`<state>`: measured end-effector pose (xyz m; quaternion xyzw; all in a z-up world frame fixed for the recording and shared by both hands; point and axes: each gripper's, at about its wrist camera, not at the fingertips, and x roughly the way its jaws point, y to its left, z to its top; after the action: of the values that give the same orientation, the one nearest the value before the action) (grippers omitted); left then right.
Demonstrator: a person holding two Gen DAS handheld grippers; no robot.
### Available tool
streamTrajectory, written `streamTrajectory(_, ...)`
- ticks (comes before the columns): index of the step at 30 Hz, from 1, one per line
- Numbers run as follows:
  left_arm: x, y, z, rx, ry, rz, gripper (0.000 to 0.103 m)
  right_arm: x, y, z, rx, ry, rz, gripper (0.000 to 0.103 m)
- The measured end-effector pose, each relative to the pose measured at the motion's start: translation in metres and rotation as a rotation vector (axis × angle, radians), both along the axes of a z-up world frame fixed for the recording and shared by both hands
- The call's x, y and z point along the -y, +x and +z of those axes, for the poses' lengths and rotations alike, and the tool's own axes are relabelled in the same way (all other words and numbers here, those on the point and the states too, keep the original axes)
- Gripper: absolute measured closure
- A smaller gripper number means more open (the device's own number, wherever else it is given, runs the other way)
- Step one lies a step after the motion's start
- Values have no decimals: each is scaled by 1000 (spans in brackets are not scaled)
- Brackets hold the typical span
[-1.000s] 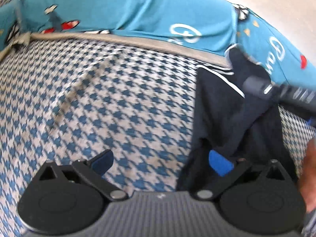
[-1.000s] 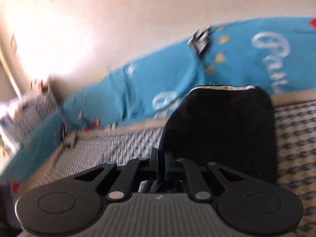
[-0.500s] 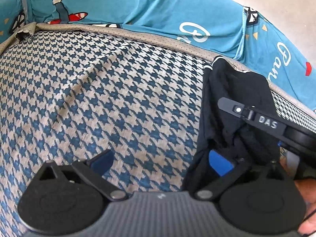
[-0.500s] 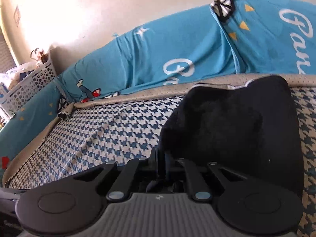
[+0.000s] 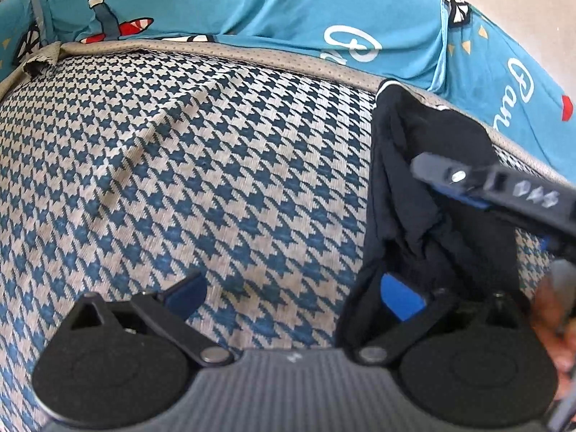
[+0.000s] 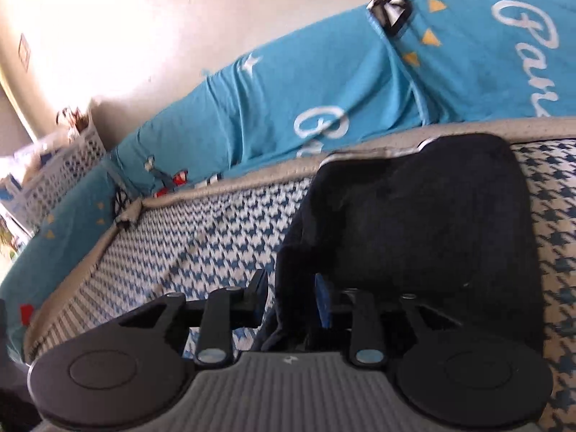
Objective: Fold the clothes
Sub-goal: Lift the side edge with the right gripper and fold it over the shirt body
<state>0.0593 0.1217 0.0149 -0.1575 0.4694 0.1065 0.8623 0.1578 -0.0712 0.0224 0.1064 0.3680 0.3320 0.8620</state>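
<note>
Surface: we had a mattress [image 5: 201, 165] with a blue-and-white houndstooth cover, beige piping along its far edge.
Garment: the black garment [image 6: 424, 223] lay bunched up on the mattress near that far edge, one end reaching the piping, a thin white trim showing there.
Left gripper: our left gripper [image 5: 291, 293] sat low over the houndstooth with its jaws wide apart; its right blue pad [image 5: 399, 295] was touching the garment's near edge, the other pad [image 5: 187, 291] was over bare cover. Nothing pinched.
Right gripper: our right gripper [image 6: 289, 298] had its jaws a little apart, with a fold of the black fabric running between them. Couldn't really tell if the pads were pressing it.
Background: a turquoise printed sheet [image 6: 288, 82] stood behind the far edge, and a white lattice basket [image 6: 61, 176] sat off past the far left corner.
Hand: a bit of our hand [image 5: 550, 309] showed, blurry.
</note>
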Motion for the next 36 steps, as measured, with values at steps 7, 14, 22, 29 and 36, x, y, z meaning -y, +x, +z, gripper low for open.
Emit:
streamTrajectory(7, 18, 5, -9, -15, 108, -61, 0, 24, -9, 10, -29, 1, -70, 74)
streamTrajectory(14, 29, -2, -16, -1, 208, -116, 0, 52, -40, 3, -67, -26, -175, 74)
streamTrajectory(22, 30, -27, -16, 30, 235, -142, 0, 93, -95, 4, -71, 2, -279, 72)
streamTrajectory(29, 31, -53, -19, 52, 249, -125, 0, 114, -144, 6, -74, 14, -293, 67)
streamTrajectory(36, 37, -84, -19, 73, 262, -99, 0, 138, -177, 10, -52, 17, -372, 65)
